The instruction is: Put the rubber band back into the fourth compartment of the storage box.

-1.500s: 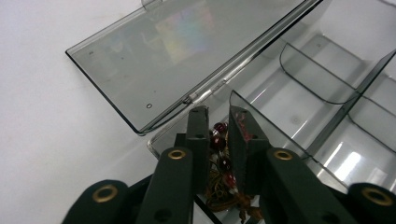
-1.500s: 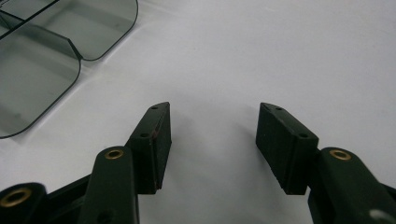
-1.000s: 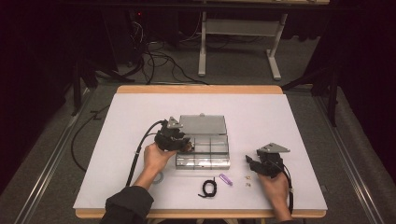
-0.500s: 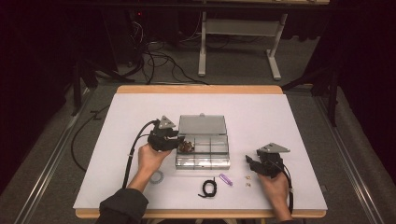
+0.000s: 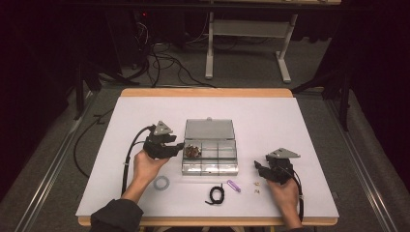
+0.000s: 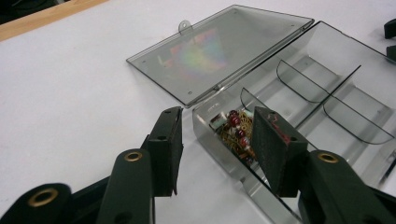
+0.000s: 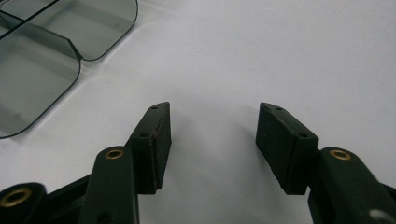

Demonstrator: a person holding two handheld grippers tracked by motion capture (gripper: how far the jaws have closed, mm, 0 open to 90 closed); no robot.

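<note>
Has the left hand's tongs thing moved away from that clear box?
Yes. The left tongs have slid left, off the clear box to its left edge, their jaws just opening, nothing held.

Little things lie on your white table

You see a grey ring [image 5: 161, 182] near the front edge, a black curled cord [image 5: 215, 194] beside a small purple piece [image 5: 234, 186], and two tiny pale bits [image 5: 256, 186] just past it. Behind the table [image 5: 145, 111], black cables [image 5: 164, 63] lie on the floor by a white stand [image 5: 246, 43].
</note>
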